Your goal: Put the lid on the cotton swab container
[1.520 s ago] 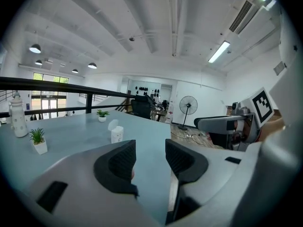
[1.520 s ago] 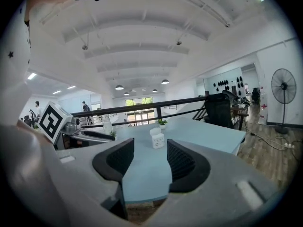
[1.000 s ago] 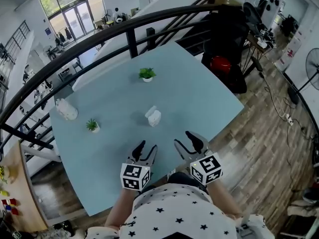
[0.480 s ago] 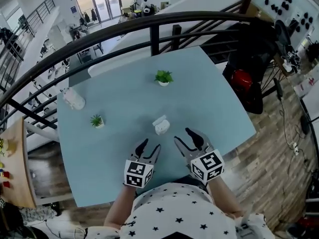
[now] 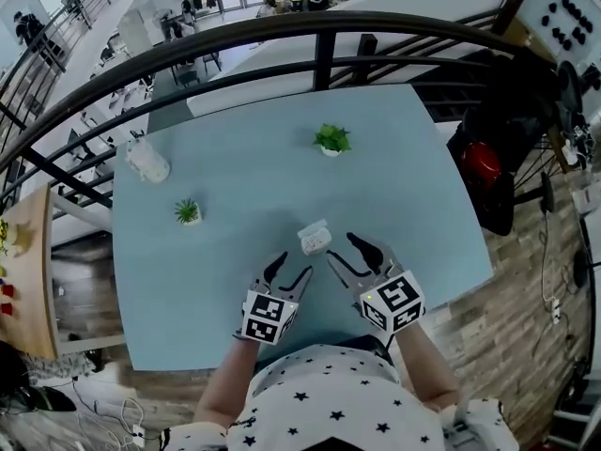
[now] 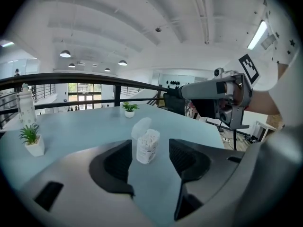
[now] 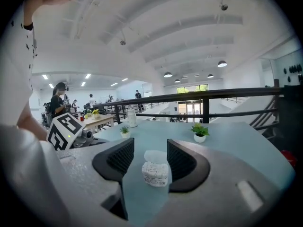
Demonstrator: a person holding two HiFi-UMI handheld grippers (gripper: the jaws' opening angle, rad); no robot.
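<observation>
Blue table (image 5: pixel 235 205) with upright cotton swab container (image 5: pixel 314 240), lid (image 6: pixel 141 126) up; left tool (image 5: pixel 289 267) and right tool (image 5: pixel 340 247) agape, empty.

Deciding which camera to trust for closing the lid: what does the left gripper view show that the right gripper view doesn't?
Left gripper view only: the right gripper seen side-on, to the right of the cotton swab container. Right gripper view only: the left gripper with its marker cube, and people far behind. Both: that container on the blue table, framed by open jaws, its lid flipped up, swabs exposed.
</observation>
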